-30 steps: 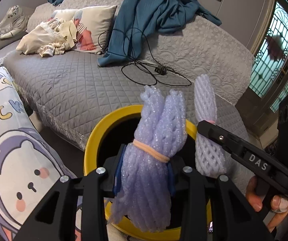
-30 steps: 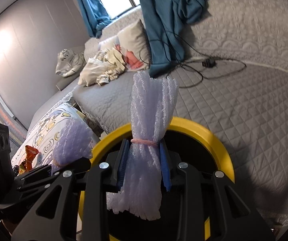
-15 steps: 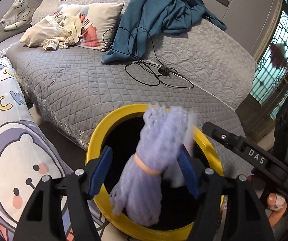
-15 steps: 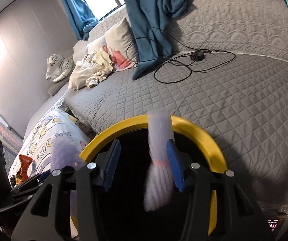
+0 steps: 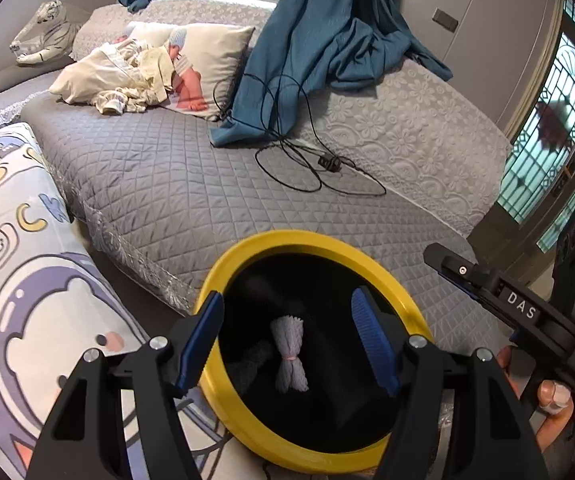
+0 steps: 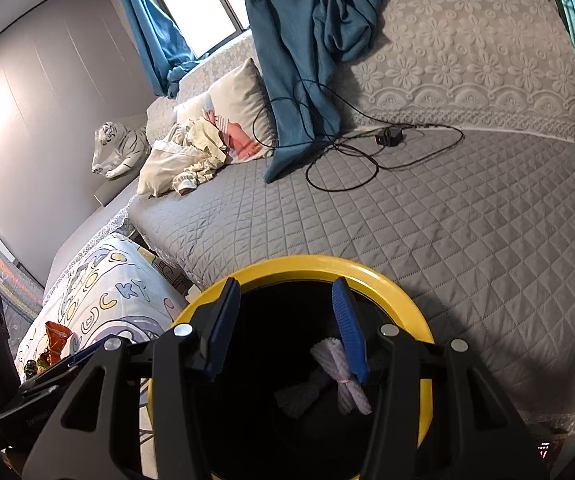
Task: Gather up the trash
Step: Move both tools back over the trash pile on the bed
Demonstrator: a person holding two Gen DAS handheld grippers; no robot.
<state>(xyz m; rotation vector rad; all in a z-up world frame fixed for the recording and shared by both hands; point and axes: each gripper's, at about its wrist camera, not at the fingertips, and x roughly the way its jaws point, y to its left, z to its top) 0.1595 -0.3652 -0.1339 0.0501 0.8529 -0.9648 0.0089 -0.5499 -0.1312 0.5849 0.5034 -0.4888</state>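
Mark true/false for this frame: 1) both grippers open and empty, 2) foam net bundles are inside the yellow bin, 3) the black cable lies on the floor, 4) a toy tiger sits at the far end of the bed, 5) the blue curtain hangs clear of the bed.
1) True. The left gripper and the right gripper stand open with nothing between the pads.
2) True. A tied foam net bundle lies in the yellow bin, a second, darker one beside it.
3) False. The black cable lies on the grey quilted bed.
4) True. The toy tiger is by the wall.
5) False. The blue curtain drapes onto the bed.
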